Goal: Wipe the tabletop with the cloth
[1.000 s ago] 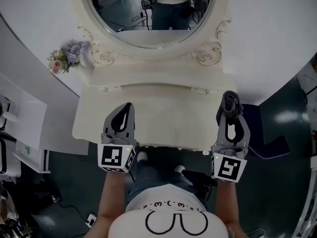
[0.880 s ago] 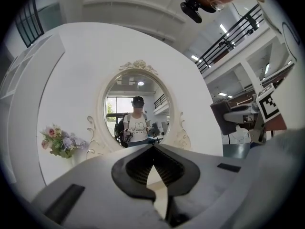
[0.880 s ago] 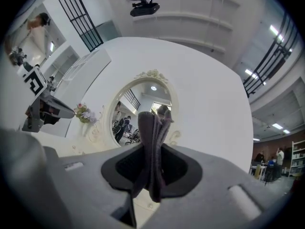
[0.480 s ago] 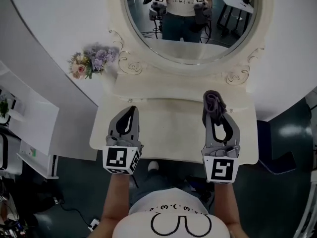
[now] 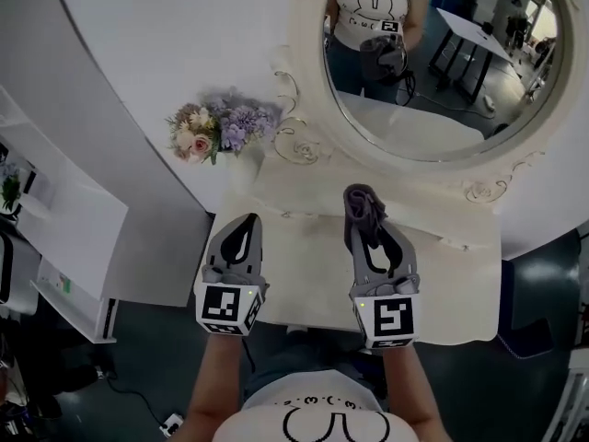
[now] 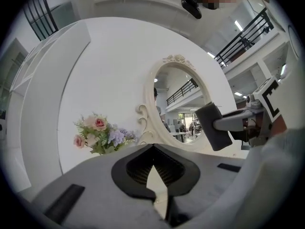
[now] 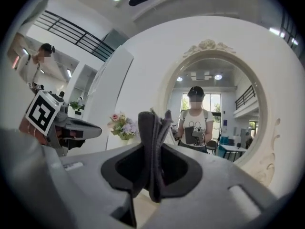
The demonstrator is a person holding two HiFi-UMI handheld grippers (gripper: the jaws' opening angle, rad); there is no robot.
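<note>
A: Where is the cloth (image 5: 362,201) held?

B: It is pinched between the jaws of the right gripper (image 5: 366,221). It is bunched into upright folds that stick out past the tips, over the rear half of the table (image 5: 308,251) and in front of the mirror (image 5: 442,72). It seems to be lifted off the top, though contact cannot be ruled out from either view.

A: And the left gripper (image 5: 243,221)?

B: Its jaws are drawn together with nothing between them. It is poised above the table's left part, with the flowers (image 5: 216,127) well beyond it.

A: How is the cloth expected to handle?

B: It is judged light, soft and limp (the dark folds flop and fan above the jaws), so no fixed shape can be counted on. Only what is pressed flat under the tips is likely to wipe. Little risk of slipping is seen, since several layers are clamped at once.

A: Where should it be taken hold of?

B: The present hold, across the gathered middle, looks adequate. A pad of loose fabric is left ahead of the tips, and that pad is what should be laid on the top. If the cloth were regripped, a thick fold would be preferred to a single edge, so that it is not pulled free by drag against the table.
</note>
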